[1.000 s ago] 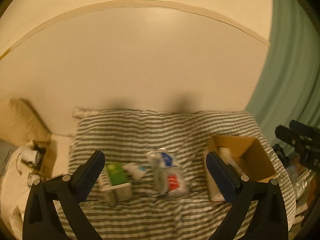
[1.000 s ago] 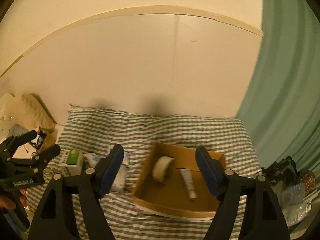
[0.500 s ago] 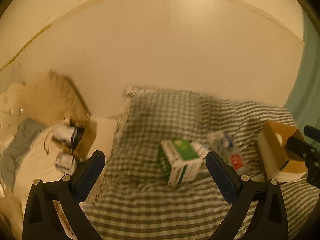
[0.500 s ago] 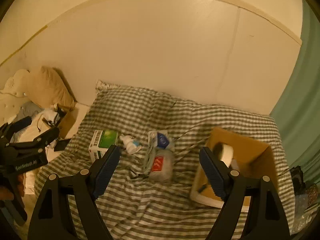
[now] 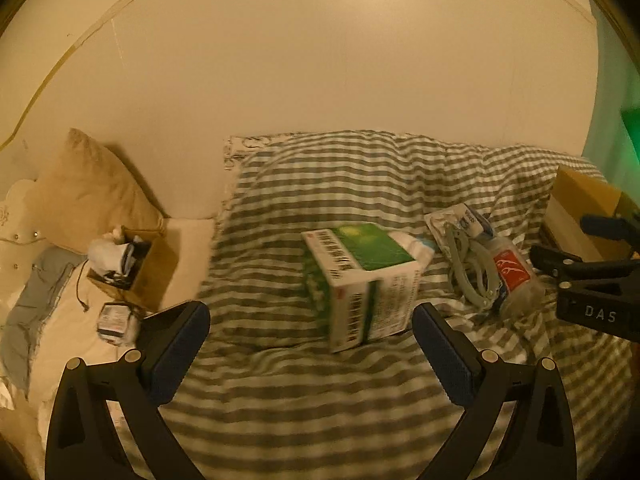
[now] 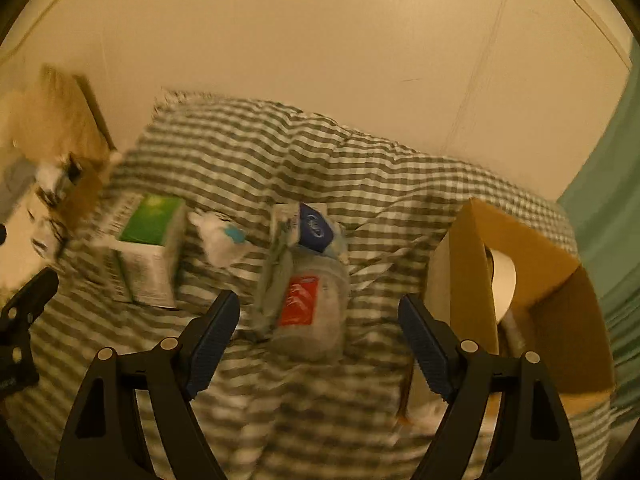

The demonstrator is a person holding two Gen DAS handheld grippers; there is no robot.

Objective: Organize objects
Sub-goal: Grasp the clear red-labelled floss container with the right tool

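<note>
A plain cream wall [image 5: 320, 60] rises behind a bed covered in grey-and-white checked bedding [image 5: 320, 400]. A tan pillow [image 5: 92, 196] leans at the left. A teal curtain [image 6: 612, 184] hangs at the right under dim, warm light.

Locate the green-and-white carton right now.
On the striped bedspread, centred ahead of the left gripper: green-and-white carton, small white bottle just right.

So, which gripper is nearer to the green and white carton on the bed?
Left. The left gripper is open right in front of the green and white carton. The right gripper is off to the carton's right, facing the clear plastic packet.
</note>
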